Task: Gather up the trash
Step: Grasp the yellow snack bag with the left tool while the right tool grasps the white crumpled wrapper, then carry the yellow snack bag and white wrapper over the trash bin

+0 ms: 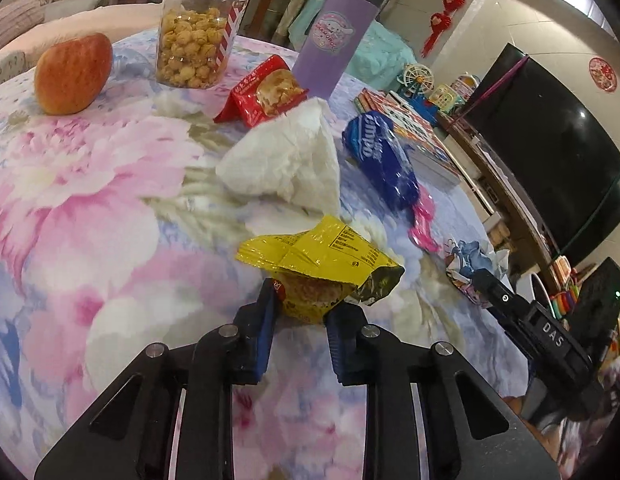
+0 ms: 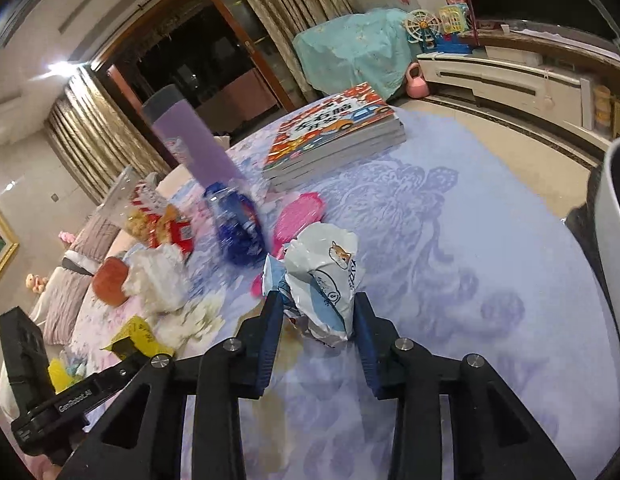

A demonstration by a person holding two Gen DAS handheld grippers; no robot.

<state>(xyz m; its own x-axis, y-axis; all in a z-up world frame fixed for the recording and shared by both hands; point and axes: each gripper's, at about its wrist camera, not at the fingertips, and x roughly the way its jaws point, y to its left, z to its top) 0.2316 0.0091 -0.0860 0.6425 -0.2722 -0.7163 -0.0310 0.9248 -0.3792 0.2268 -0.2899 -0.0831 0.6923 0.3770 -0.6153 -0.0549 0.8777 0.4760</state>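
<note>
Where the left wrist camera looks down along its fingers, the left gripper [image 1: 306, 300] has its blue pads pressed on the near end of a crumpled yellow snack wrapper [image 1: 321, 256], which lies on the flowered tablecloth [image 1: 90, 208]. Beyond it sit a wadded white tissue [image 1: 286, 164], a blue snack packet [image 1: 381, 160] and a red cracker packet [image 1: 262, 94]. Farther back stand a clear tub of popcorn [image 1: 200, 28], a purple tumbler [image 1: 333, 36] and an apple [image 1: 72, 74]. At the right edge the other tool reaches a crumpled cartoon-printed wrapper [image 1: 469, 258].

From the right wrist camera, the right gripper [image 2: 315, 312] has its pads clamped on either side of that white and blue cartoon wrapper [image 2: 325, 276], on the tablecloth's lilac part [image 2: 449, 240]. A pink item [image 2: 298, 216] lies just behind it, with a stack of picture books [image 2: 333, 132] farther back.
</note>
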